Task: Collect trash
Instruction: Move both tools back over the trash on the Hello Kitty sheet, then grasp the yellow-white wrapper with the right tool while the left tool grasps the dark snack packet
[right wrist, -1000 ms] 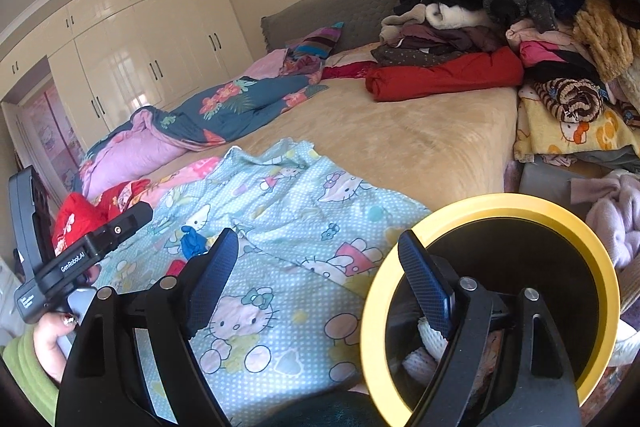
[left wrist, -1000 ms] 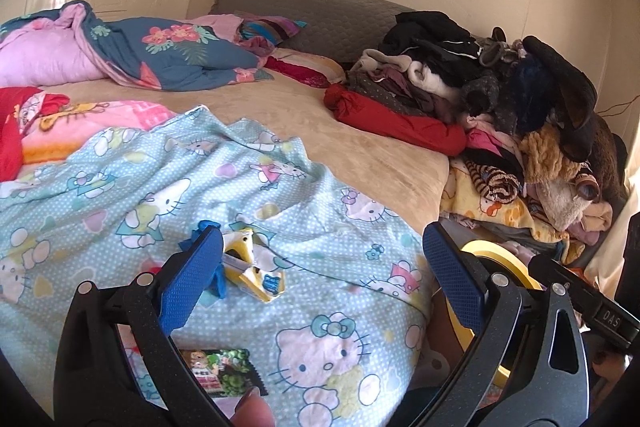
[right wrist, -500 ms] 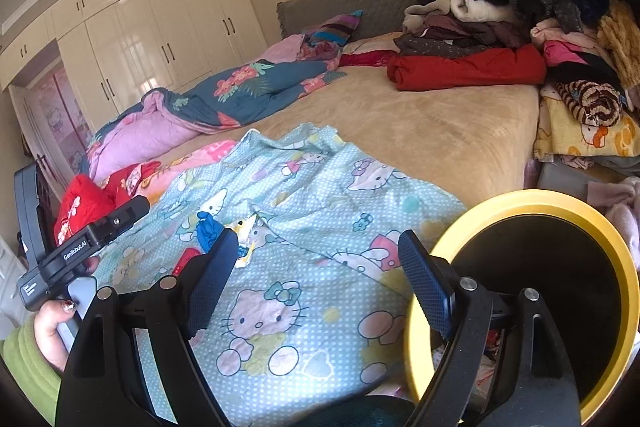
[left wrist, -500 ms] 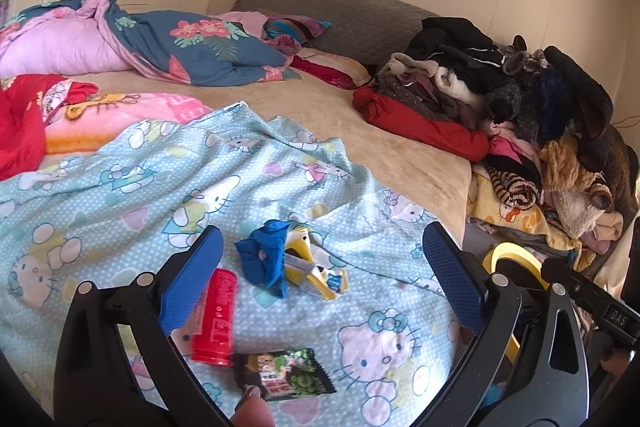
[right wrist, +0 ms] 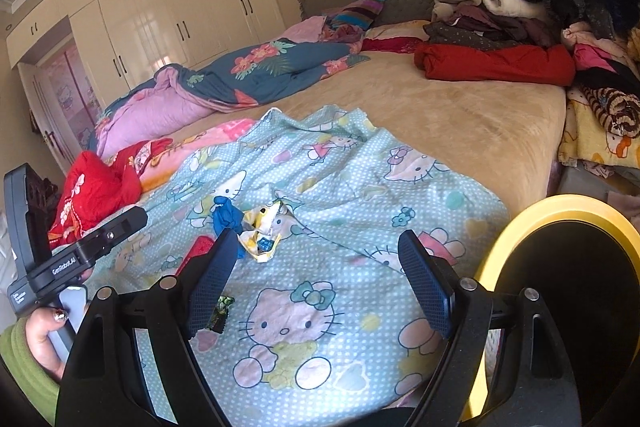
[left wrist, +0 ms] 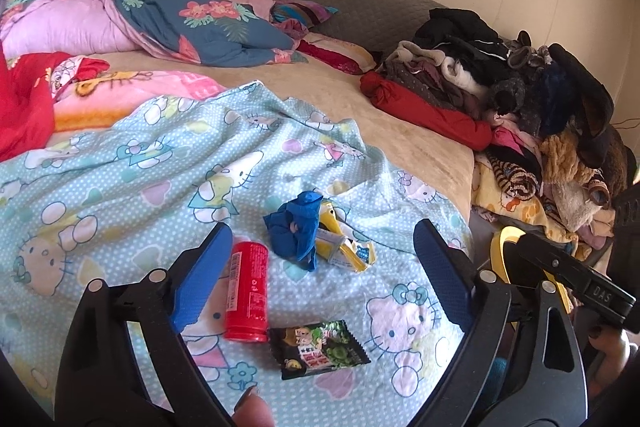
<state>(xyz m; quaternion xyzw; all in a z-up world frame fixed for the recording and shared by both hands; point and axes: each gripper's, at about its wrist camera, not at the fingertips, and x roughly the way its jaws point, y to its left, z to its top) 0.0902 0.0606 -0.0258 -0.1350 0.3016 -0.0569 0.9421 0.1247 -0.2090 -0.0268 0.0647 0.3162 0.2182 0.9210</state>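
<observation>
Trash lies on the light-blue cartoon-cat blanket (left wrist: 120, 187): a red can (left wrist: 246, 293) on its side, a crumpled blue piece (left wrist: 296, 233), a yellow-white wrapper (left wrist: 344, 247) and a dark snack packet (left wrist: 318, 349). My left gripper (left wrist: 322, 231) hovers over this cluster. Its jaws are closing, wide apart, with nothing pressed between the pads. In the right wrist view the blue piece (right wrist: 226, 217), the wrapper (right wrist: 262, 231) and the packet (right wrist: 220, 311) sit by the left finger, which half hides the can (right wrist: 198, 247). My right gripper (right wrist: 318, 239) is open and empty above the blanket.
A yellow-rimmed black bin (right wrist: 560, 211) stands off the bed's corner at the right, its rim (left wrist: 500, 247) showing in the left wrist view too. Piled clothes (left wrist: 520, 99) fill the right side. Quilts (left wrist: 180, 23) and a red garment (right wrist: 96, 187) lie further left.
Both views have advanced over the blanket. The red can and dark packet came fully into the left wrist view. The bin slid right and down in the right wrist view. The left jaws narrowed slightly.
</observation>
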